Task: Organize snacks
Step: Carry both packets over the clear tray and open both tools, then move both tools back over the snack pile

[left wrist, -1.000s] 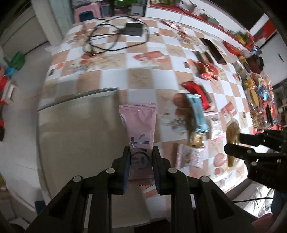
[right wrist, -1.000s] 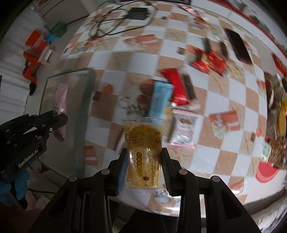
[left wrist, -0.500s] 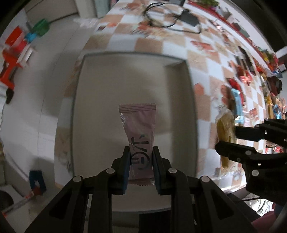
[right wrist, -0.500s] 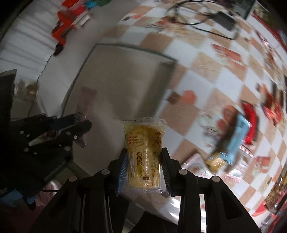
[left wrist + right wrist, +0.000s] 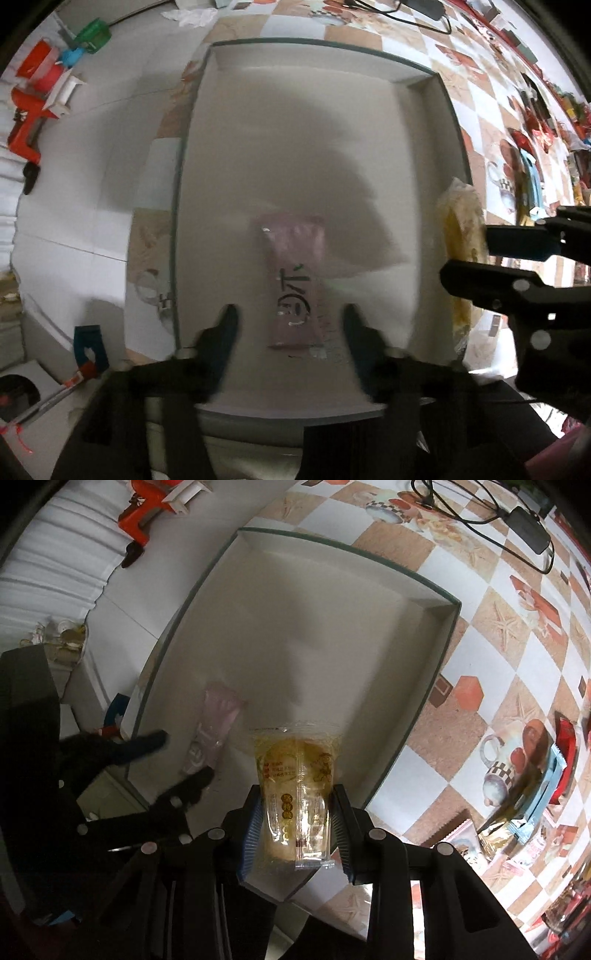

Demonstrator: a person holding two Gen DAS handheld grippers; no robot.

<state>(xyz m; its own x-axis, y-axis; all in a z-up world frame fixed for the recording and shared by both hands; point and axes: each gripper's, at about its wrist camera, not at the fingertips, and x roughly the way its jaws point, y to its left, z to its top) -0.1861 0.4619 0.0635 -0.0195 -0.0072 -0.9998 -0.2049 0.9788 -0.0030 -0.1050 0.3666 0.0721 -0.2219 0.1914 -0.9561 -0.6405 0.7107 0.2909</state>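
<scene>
Pink packet (image 5: 293, 277) drops free low in the white box (image 5: 314, 122) as the left gripper (image 5: 290, 325) opens around it. Right gripper (image 5: 295, 819) pinches the yellow snack (image 5: 297, 775); carry it fully over the rim, lower, then let go.

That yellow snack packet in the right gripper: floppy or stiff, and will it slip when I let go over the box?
The yellow snack packet probably holds its shape: it stands upright above the right gripper. Its clear glossy film looks slippery, so it will likely drop freely into the white box. It seems light.
</scene>
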